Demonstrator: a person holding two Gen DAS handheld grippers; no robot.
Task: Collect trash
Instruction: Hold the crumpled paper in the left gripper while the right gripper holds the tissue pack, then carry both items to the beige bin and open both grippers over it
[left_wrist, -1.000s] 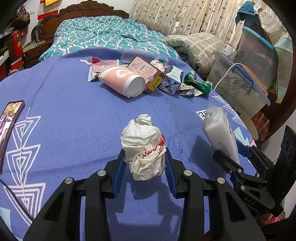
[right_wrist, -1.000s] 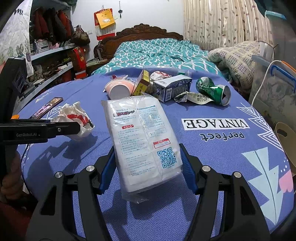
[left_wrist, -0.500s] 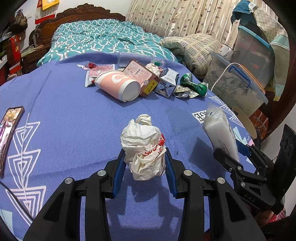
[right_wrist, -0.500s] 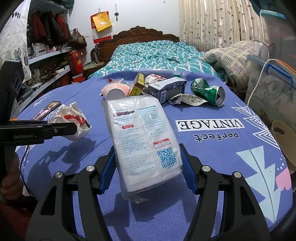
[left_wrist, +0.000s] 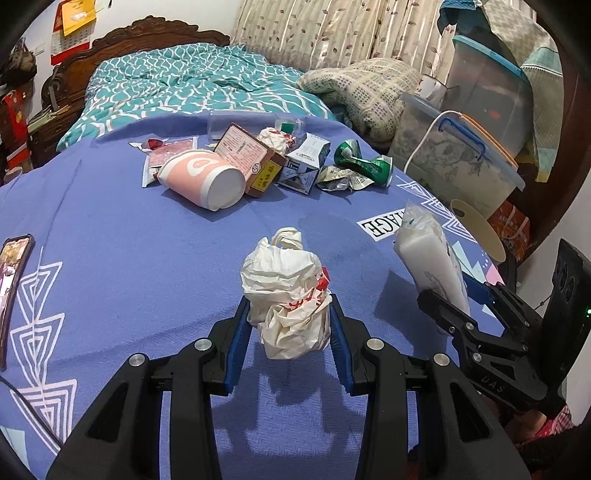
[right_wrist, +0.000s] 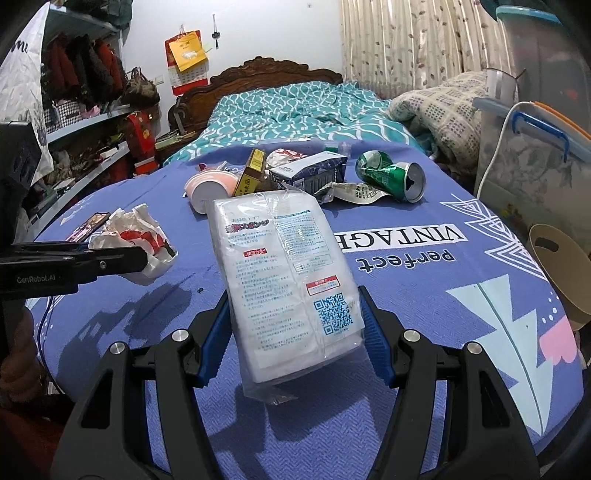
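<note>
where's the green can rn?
Right wrist view, far right of the trash pile: crushed green can lies on the blue cloth, beside the foil wrapper.

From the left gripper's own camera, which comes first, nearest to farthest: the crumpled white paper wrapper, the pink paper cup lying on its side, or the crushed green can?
1. Crumpled white paper wrapper: clamped in the left gripper.
2. Pink paper cup: lying on its side, up the blue cloth, left of centre.
3. Crushed green can: farther back, at the pile's right end.
</note>
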